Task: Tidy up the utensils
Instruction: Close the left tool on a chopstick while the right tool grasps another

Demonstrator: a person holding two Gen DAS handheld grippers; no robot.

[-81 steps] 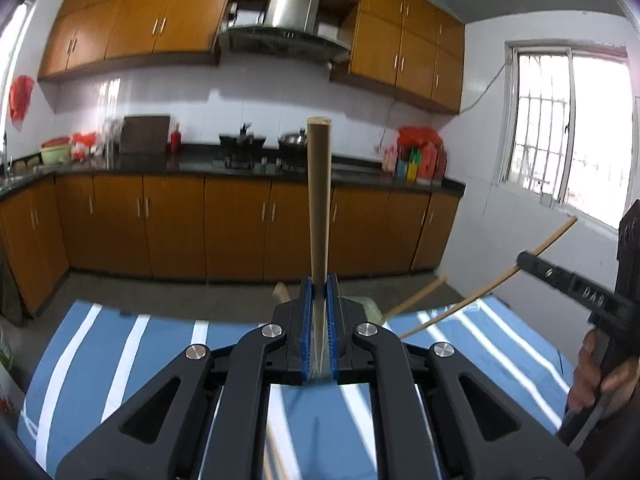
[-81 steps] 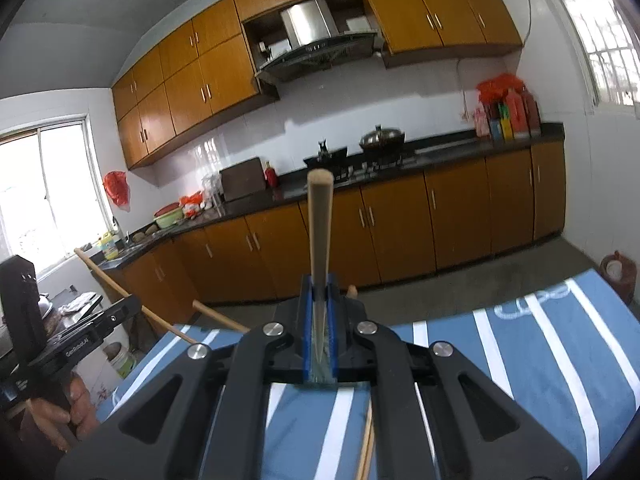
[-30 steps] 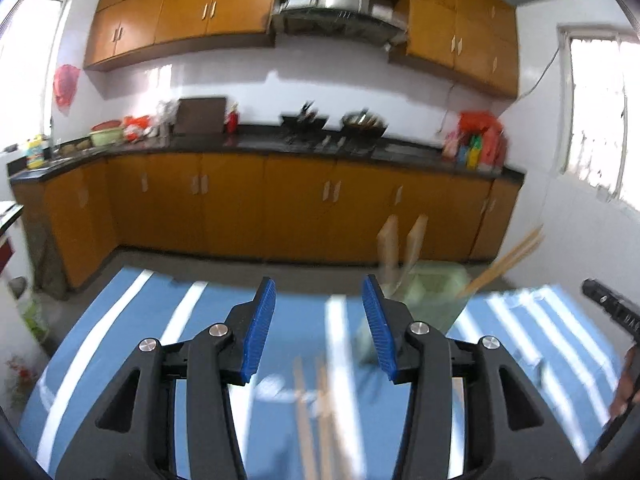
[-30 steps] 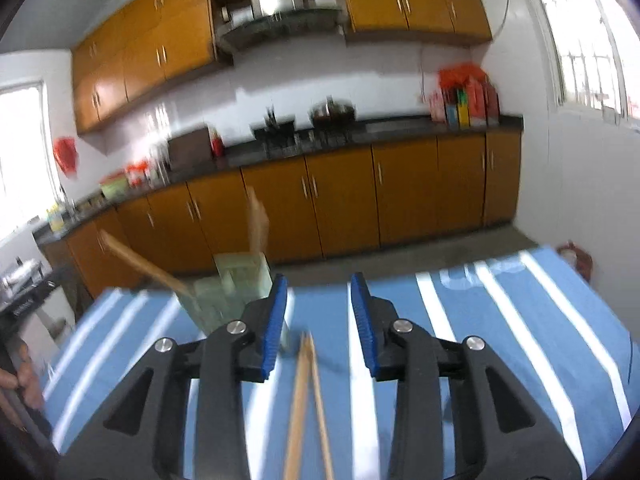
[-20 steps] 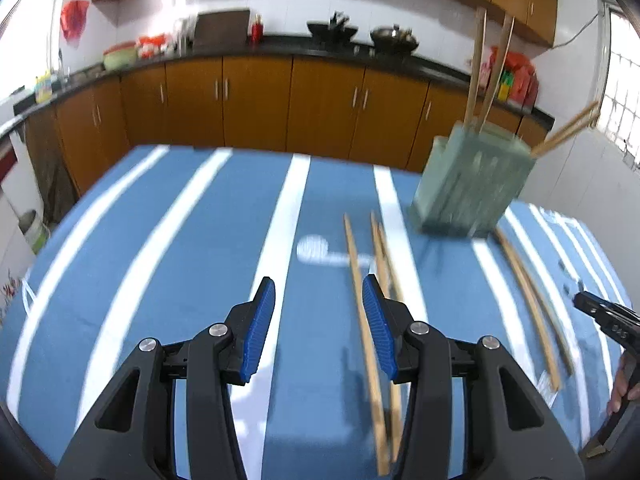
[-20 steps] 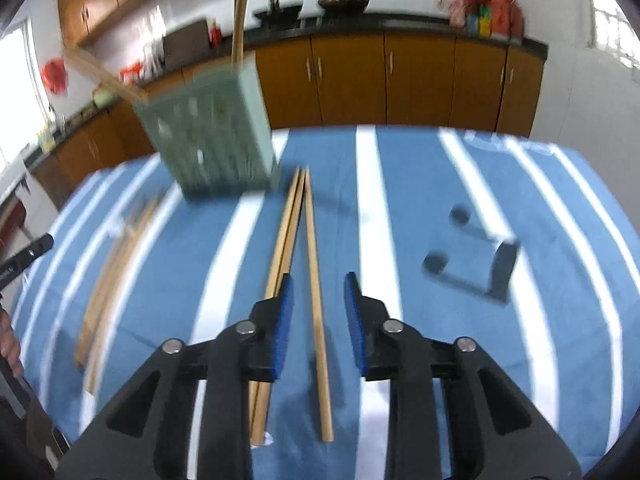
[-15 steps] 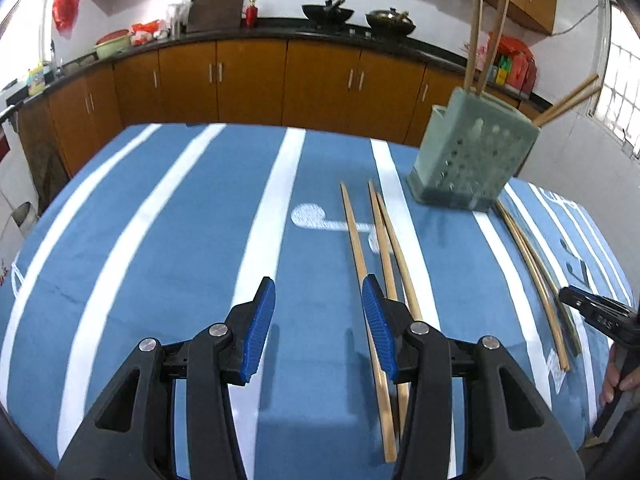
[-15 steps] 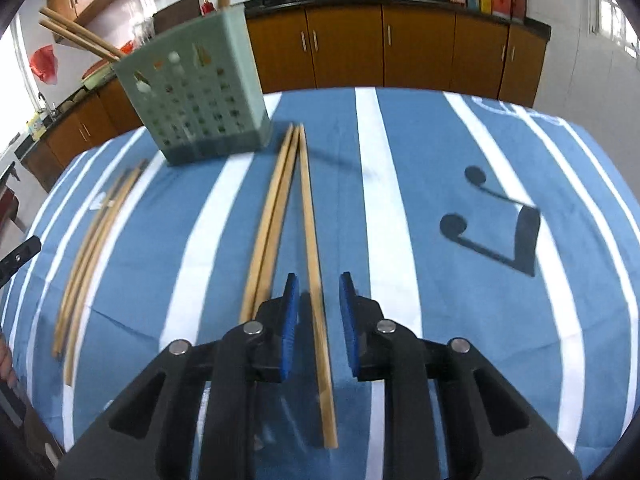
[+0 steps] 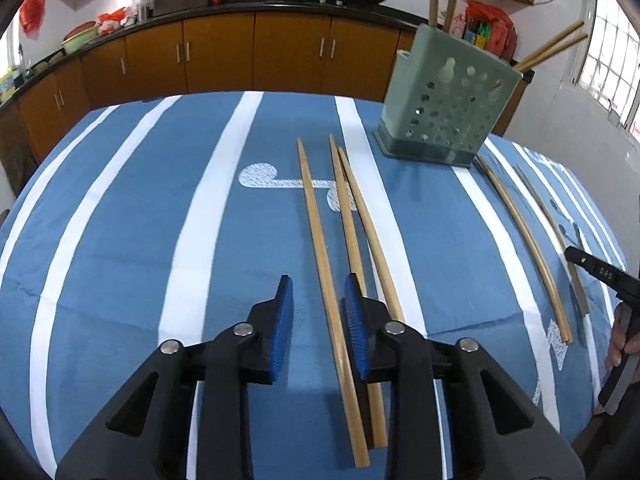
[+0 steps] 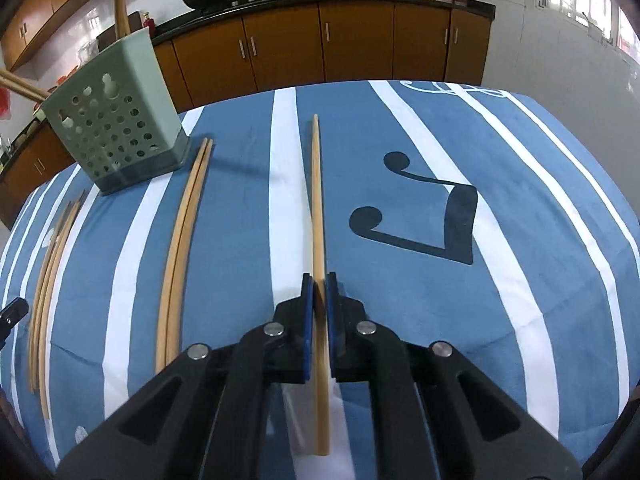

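Note:
A green perforated utensil holder (image 9: 444, 108) stands on the blue striped tablecloth and holds several wooden chopsticks; it also shows in the right wrist view (image 10: 116, 128). My left gripper (image 9: 316, 304) is open, its jaws on either side of the leftmost chopstick (image 9: 320, 248) of three lying side by side. My right gripper (image 10: 319, 284) is shut on a single chopstick (image 10: 317, 200) that lies flat on the cloth. Two more chopsticks (image 10: 182, 240) lie to its left.
Further chopsticks lie along the cloth's far side (image 9: 524, 240), also visible in the right wrist view (image 10: 48, 280). Brown kitchen cabinets (image 9: 256, 52) and a dark countertop run behind the table. The table edge is close behind both grippers.
Both grippers let go of upright chopsticks into the holder, opened, and came down low over the table. The right gripper has now closed on a lying chopstick; the left now straddles one.

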